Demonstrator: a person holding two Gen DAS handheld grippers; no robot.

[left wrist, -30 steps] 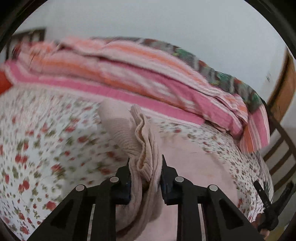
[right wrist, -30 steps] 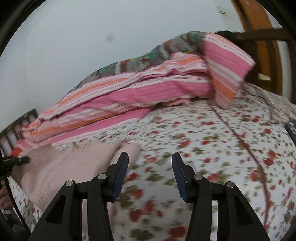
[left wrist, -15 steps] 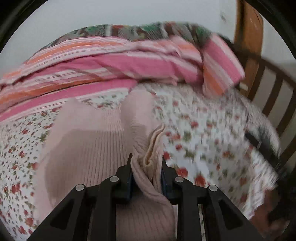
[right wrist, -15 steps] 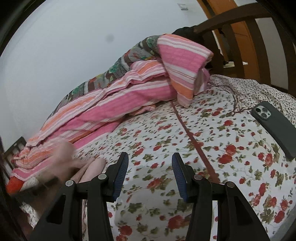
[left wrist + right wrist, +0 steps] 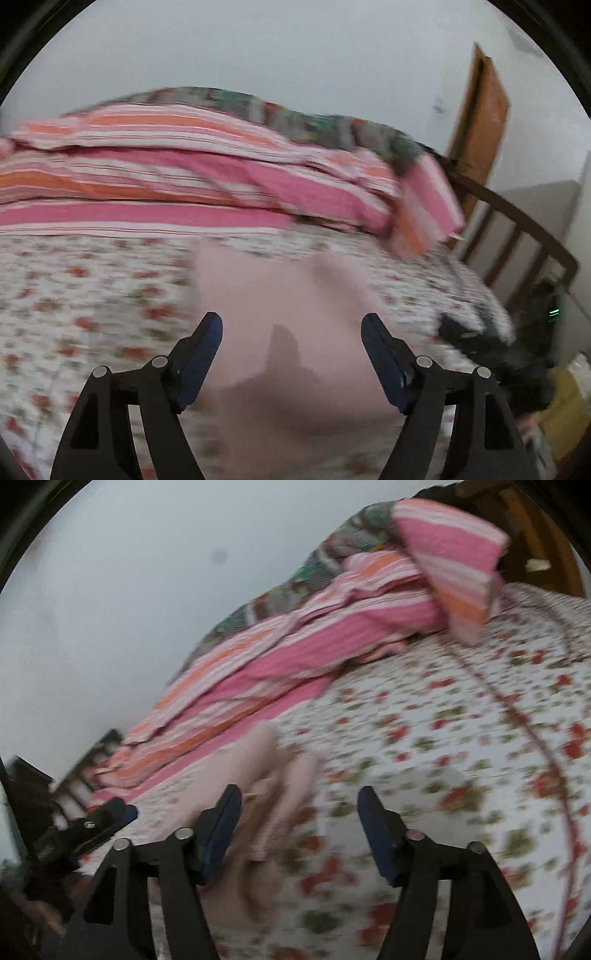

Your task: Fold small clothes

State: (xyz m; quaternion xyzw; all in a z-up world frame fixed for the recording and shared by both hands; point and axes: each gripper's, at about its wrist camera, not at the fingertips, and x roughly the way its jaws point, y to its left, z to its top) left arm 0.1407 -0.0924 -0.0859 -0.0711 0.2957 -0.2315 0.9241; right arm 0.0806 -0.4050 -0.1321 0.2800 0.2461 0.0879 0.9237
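A pale pink knit garment (image 5: 280, 302) lies flat on the flowered bedsheet (image 5: 74, 295). My left gripper (image 5: 291, 332) is open and empty just above the garment's near part. In the right wrist view the garment (image 5: 258, 771) lies at lower left with a fold along its right side. My right gripper (image 5: 299, 812) is open and empty, over the garment's right edge and the sheet (image 5: 461, 738). The left gripper (image 5: 107, 819) shows at the far left of that view. Both views are blurred by motion.
A pink and orange striped blanket (image 5: 184, 177) is piled along the back of the bed, also in the right wrist view (image 5: 314, 635). A wooden bed rail (image 5: 517, 229) and an orange door (image 5: 480, 122) stand to the right. The right gripper (image 5: 480, 347) shows dark at right.
My left gripper has opened and let go of the pink garment, which now lies flat. The right gripper has swung back toward the garment, still open.
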